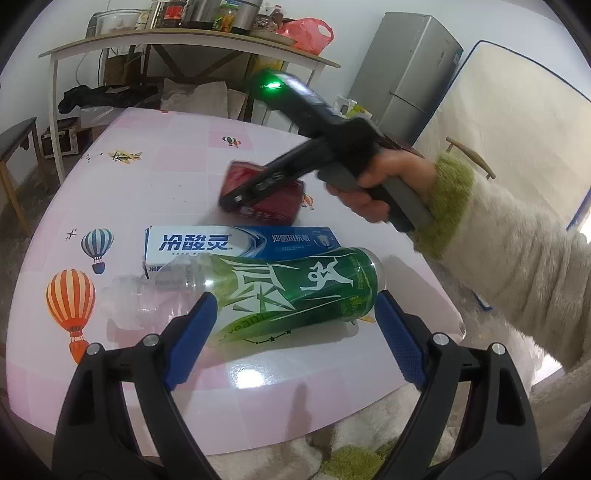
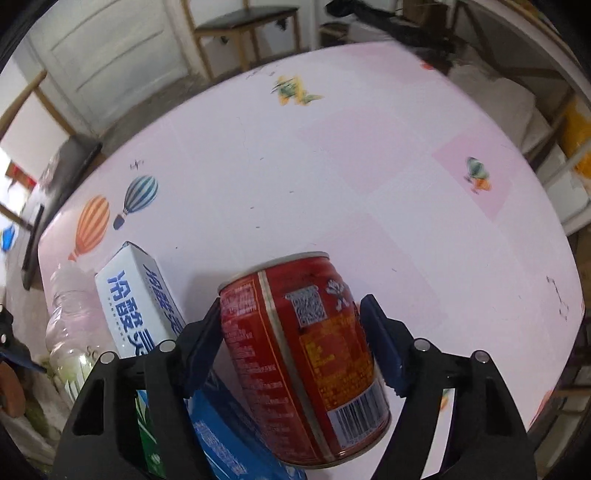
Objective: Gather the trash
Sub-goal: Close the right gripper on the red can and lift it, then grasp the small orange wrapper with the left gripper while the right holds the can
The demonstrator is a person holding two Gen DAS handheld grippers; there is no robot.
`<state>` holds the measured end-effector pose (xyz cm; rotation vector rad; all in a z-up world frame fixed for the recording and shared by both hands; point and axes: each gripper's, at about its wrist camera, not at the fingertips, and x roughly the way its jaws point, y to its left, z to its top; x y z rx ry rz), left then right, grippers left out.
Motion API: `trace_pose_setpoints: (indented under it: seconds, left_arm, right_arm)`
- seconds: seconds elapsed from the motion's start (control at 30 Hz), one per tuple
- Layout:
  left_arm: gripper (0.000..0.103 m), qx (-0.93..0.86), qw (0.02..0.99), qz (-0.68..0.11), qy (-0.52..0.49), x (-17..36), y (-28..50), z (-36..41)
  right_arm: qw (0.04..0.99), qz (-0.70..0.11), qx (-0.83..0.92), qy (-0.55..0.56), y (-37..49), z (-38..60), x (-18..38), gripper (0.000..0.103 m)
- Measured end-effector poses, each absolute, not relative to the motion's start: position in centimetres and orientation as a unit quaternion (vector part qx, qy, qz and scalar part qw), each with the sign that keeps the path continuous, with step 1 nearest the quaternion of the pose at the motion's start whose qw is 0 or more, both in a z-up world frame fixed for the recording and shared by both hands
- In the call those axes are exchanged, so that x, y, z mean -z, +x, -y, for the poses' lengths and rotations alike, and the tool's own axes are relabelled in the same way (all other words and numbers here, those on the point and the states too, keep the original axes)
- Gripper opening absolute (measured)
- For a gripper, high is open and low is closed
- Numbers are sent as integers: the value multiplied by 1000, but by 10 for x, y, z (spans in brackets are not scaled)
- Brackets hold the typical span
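A red can [image 2: 295, 350] lies on the pink table [image 2: 332, 166] between the blue pads of my right gripper [image 2: 291, 314], which press on its two sides. In the left wrist view that gripper's body [image 1: 295, 166], held by a hand in a cream sleeve, tilts down over the red can [image 1: 273, 206]. A green-labelled plastic bottle [image 1: 295, 284] lies on its side, clear neck end to the left, between the tips of my left gripper [image 1: 295, 306]. That gripper is open and its pads stand apart from the bottle. A blue and white toothpaste box [image 1: 240, 242] lies between bottle and can.
The table's front edge [image 1: 258, 417] is just below my left gripper. Behind the table stand a cluttered shelf table [image 1: 184, 37] and a grey fridge [image 1: 410, 74]. A stool [image 2: 247, 22] and a white door [image 2: 110, 44] lie beyond the far side.
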<state>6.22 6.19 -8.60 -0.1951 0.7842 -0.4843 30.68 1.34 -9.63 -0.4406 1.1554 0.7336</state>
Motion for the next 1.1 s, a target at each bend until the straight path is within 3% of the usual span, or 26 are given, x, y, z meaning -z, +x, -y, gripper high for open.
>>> trace_pose_setpoints:
  seconds: [0.23, 0.53, 1.1]
  left_arm:
    - [83, 231, 891, -378, -97, 88, 63, -65]
    - [83, 232, 895, -372, -79, 81, 58, -58]
    - [83, 196, 902, -379, -73, 39, 115, -88]
  right_arm:
    - [844, -452, -277, -85, 273, 64, 70, 69]
    - [889, -429, -159, 11, 237, 145, 71, 67]
    - [907, -405, -95, 70, 177, 195, 81, 68]
